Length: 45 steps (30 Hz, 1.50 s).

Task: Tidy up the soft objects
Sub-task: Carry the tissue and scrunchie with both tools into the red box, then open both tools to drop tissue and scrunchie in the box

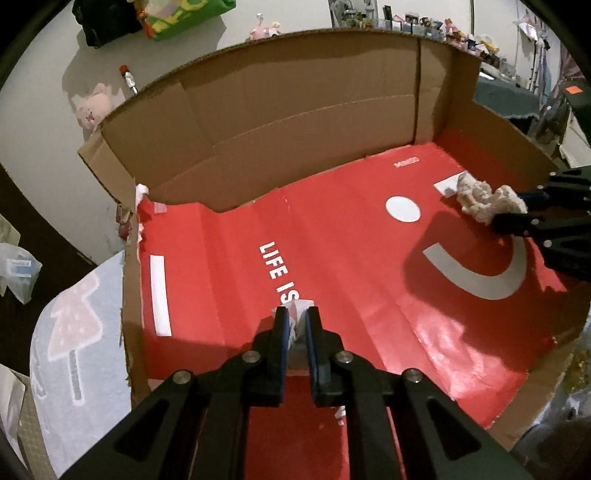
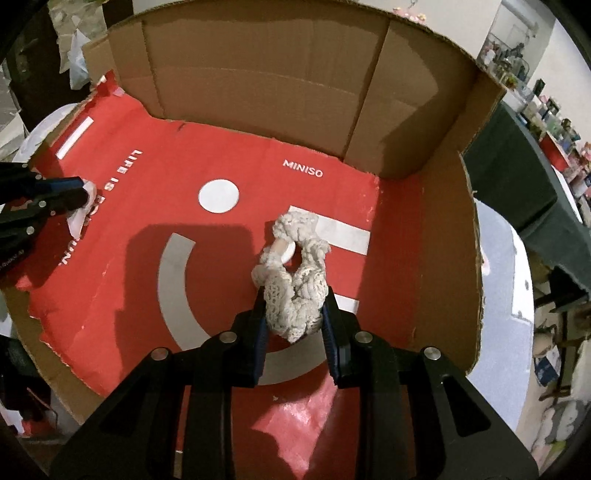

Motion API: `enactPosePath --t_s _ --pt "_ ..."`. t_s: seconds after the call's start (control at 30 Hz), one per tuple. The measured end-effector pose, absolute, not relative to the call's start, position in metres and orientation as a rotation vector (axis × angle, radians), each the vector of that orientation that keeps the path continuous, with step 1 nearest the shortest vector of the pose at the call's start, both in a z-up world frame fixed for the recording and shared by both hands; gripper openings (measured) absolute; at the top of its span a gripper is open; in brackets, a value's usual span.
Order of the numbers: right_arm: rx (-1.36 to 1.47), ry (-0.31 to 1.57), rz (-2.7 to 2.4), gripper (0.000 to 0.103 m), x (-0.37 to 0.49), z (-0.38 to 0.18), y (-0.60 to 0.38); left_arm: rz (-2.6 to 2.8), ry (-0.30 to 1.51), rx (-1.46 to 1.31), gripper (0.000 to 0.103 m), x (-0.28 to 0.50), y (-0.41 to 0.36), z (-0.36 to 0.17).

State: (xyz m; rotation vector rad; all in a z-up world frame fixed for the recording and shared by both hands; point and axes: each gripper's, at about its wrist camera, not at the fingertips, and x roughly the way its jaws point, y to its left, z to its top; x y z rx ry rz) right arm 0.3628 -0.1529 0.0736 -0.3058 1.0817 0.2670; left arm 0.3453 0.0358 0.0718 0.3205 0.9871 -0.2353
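My left gripper [image 1: 296, 317] is shut on a small white soft piece [image 1: 298, 312] and holds it over the red-lined floor of the cardboard box [image 1: 295, 110]. In the right wrist view the same gripper [image 2: 79, 197] sits at the left with the white piece [image 2: 82, 214] in it. My right gripper [image 2: 294, 310] is shut on a cream knitted soft toy [image 2: 295, 280], which hangs forward over the red liner [image 2: 129, 258]. In the left wrist view the right gripper [image 1: 511, 210] holds the knitted toy [image 1: 484, 199] at the box's right side.
The box has tall brown walls at the back [image 2: 277, 85] and right [image 2: 443, 240]. A pink plush [image 1: 94, 107] and a green bag [image 1: 177, 18] lie on the floor behind the box. A pale mat with a tree print [image 1: 70, 332] lies left of it.
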Motion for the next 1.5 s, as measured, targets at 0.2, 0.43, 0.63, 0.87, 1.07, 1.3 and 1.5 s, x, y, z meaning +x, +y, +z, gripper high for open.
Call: enactPosePath --t_s 0.2,0.43,0.63,0.87,1.07,1.3,1.5 --pt "-0.297 1.085 0.262 0.025 0.365 0.071 -0.157 -0.231 0.989 0.316 0.015 0.347 0.036 0.071" --pt "-0.323 1.085 0.255 0.029 0.364 0.072 -0.155 -0.225 0.984 0.308 0.036 0.345 0.034 0.071" --pt "-0.334 1.067 0.294 0.056 0.356 0.076 -0.151 -0.224 0.933 0.261 0.06 0.337 0.039 0.083" --pt "-0.335 0.986 0.278 0.061 0.336 0.104 -0.152 -0.231 0.773 0.187 0.092 0.298 0.041 0.122" --pt "-0.283 0.871 0.278 0.074 0.298 0.147 -0.16 -0.223 0.613 0.143 0.102 0.244 0.04 0.161" --pt "-0.255 0.683 0.278 0.088 0.218 0.2 -0.162 -0.211 0.466 0.118 0.103 0.172 0.036 0.192" --pt "-0.208 0.553 0.286 0.092 0.148 0.222 -0.168 -0.212 0.391 0.063 0.103 0.114 0.036 0.194"
